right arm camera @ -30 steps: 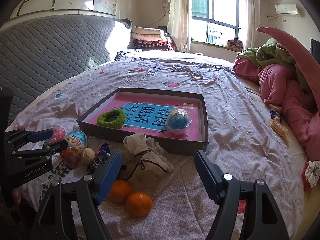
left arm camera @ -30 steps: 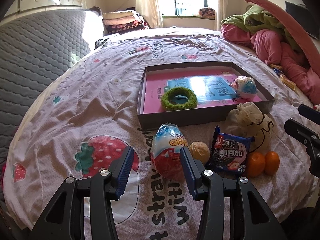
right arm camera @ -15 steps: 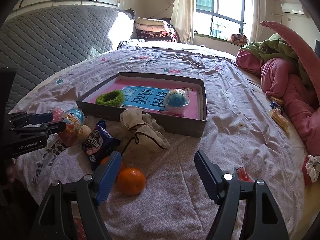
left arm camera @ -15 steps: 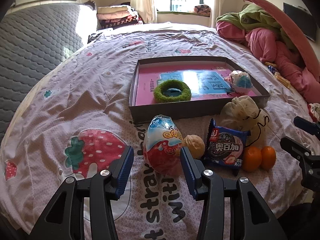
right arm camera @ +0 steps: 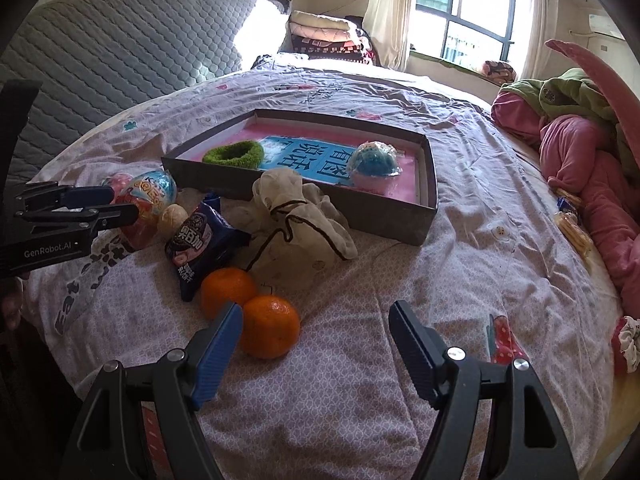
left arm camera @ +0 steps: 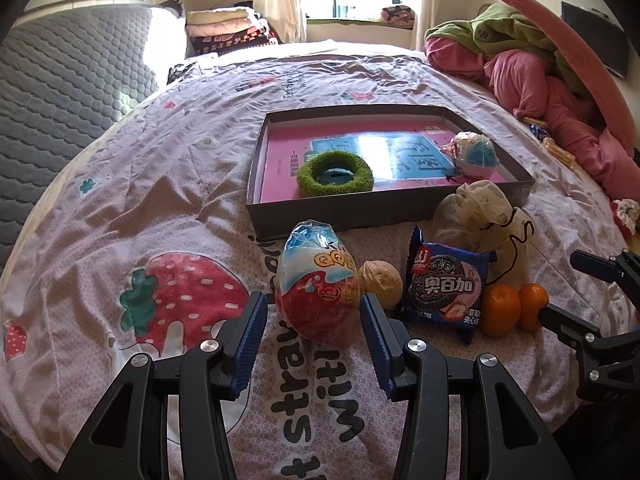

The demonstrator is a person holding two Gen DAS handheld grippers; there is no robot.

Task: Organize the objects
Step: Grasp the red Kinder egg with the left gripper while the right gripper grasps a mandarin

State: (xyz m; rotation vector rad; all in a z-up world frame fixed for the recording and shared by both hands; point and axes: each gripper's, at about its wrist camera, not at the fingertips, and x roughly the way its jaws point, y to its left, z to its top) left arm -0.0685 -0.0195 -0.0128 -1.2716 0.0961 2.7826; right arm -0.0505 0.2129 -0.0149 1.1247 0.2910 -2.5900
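Left wrist view: green ring and wrapped ball inside tray; both tongs spread.

Wrapped toy egg upright beside walnut

- The big egg is red below, blue on top.
- The snack bag is dark blue with pink.
- Two oranges are orange.
- The ring is fuzzy green.
- The tray is grey outside, pink inside.
- The bed sheet is pale with red strawberries.
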